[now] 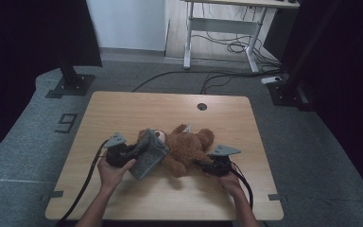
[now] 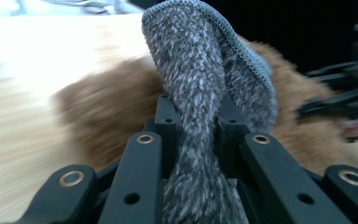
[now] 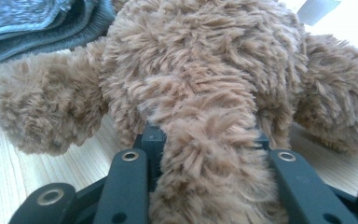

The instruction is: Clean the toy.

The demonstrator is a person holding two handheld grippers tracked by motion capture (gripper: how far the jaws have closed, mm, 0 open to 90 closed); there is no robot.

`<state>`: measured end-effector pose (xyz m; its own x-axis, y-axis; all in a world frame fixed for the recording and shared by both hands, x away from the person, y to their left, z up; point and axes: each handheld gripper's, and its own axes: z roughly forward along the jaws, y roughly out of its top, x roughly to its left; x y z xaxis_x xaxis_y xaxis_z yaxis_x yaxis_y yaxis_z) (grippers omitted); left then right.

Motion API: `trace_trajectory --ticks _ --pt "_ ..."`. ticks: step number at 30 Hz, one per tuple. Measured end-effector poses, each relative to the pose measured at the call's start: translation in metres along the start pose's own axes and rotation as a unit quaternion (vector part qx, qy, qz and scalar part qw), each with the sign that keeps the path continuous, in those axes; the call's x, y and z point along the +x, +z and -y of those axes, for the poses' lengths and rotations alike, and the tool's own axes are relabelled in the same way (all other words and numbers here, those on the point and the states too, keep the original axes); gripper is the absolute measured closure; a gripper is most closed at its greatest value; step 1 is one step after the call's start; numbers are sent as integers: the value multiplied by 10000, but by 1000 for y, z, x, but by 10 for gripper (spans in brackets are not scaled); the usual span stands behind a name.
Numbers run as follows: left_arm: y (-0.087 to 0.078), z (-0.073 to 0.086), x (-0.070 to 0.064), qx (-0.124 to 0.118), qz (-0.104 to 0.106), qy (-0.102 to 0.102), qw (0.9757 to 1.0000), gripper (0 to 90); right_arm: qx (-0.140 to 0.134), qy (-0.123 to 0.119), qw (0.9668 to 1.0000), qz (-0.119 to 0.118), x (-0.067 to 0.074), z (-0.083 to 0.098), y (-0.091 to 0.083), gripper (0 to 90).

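Nearest the table's front edge, the person's two hands come in. The right gripper sits low, clamped on a furry leg of the brown teddy bear; in the right gripper view plush bulges between its jaws. The left gripper is pinched tight on the grey knitted garment, whose fabric rises between its jaws in the left gripper view. The garment drapes against the bear's head. The bear lies across the middle of the wooden table. Beyond, cables trail on the floor.

Grey knit garment hides the teddy bear's face; its head is blurred
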<state>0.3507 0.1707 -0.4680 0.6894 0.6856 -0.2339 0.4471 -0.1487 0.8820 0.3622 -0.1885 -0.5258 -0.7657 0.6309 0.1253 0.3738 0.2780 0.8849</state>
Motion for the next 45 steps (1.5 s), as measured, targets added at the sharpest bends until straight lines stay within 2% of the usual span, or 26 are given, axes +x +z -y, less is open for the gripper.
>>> trace_trajectory --ticks 7,11,14,16,18,21,24,27,35,39,45 --pt "35 -20 -44 78 588 242 9979 753 2 5 10000 -2 0 0 0 639" --pt "58 -24 -66 230 756 400 9961 752 -1 20 10000 -17 0 0 0 637" --pt "79 -19 -69 383 798 242 9958 752 0 9 10000 -26 -1 0 0 636" --pt "89 -13 -72 470 778 219 9956 752 5 8 10000 -32 -1 0 0 636" --pt "93 -8 -73 529 743 288 9954 751 17 15 10000 -30 -1 1 0 636" --pt "89 -7 -72 560 623 454 9955 750 33 -14 10000 -49 -1 1 0 637" --pt "81 -6 -68 520 485 526 9961 749 43 -30 10000 -58 -1 1 0 636" --pt "68 0 -58 456 375 394 9975 748 49 -35 10000 -69 -1 1 -1 637" --pt "30 14 -23 264 -213 272 9991 747 57 -44 9999 -80 -1 1 -1 637" --pt "12 21 -3 152 -258 65 9995 742 64 -63 9999 -88 0 1 -1 637" --pt "-10 29 17 81 -507 -101 9986 742 66 -73 9999 -108 0 2 -2 637"
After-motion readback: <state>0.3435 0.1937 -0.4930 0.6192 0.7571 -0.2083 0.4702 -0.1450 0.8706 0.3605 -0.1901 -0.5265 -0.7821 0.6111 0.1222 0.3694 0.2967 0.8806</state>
